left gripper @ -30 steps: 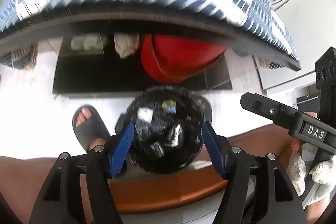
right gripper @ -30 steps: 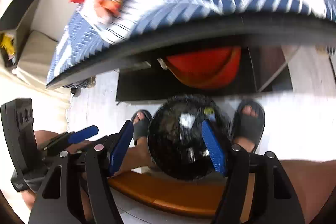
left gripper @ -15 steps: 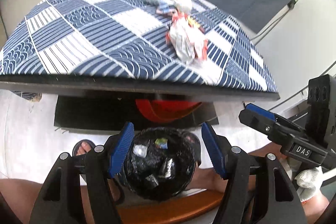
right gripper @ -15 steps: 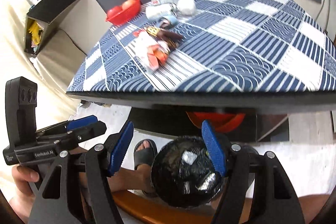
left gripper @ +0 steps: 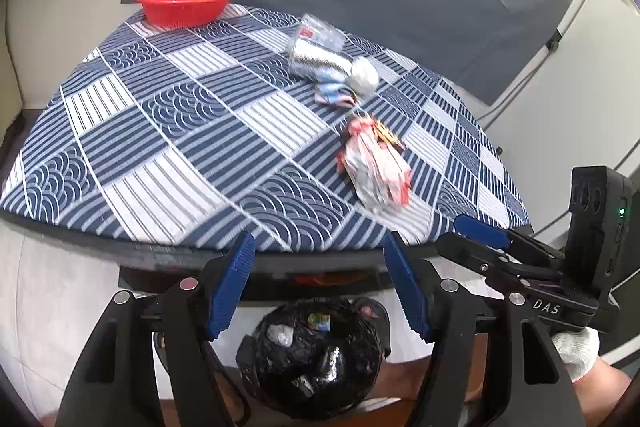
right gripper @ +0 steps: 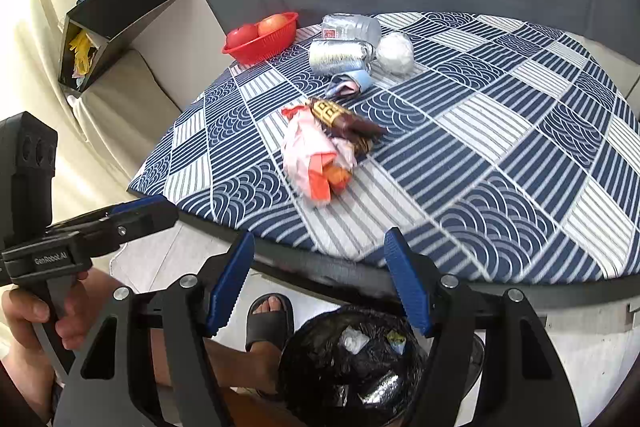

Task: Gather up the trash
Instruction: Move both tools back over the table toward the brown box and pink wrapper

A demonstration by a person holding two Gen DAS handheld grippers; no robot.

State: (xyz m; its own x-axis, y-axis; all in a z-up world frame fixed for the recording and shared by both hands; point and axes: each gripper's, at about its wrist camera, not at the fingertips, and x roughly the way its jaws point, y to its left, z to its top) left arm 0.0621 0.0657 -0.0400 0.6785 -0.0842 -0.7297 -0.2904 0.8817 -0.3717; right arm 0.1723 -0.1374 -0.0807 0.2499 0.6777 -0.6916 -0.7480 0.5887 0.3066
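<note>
Trash lies on the blue patterned table (left gripper: 168, 131) (right gripper: 500, 131): a crumpled pink and white wrapper (left gripper: 376, 167) (right gripper: 316, 159) with a brown wrapper (right gripper: 344, 123) on it, a silver packet (left gripper: 316, 59) (right gripper: 340, 57), a white paper ball (left gripper: 364, 77) (right gripper: 394, 53), a clear plastic bottle (right gripper: 352, 25) and a small blue scrap (right gripper: 350, 85). A black-lined bin (left gripper: 312, 351) (right gripper: 352, 359) with trash inside stands on the floor below the table edge. My left gripper (left gripper: 320, 283) and right gripper (right gripper: 318, 283) both stand open and empty above the bin, short of the table edge.
A red basket (left gripper: 184, 7) (right gripper: 260, 41) with two apples sits at the table's far corner. A grey sofa back rises behind the table. A black shelf (right gripper: 120, 15) hangs at the left. The person's sandalled foot (right gripper: 268, 319) rests beside the bin.
Both grippers have risen and tilted up from the bin under the table, so the tabletop and its trash have come into view. Their jaws kept the same gap.
</note>
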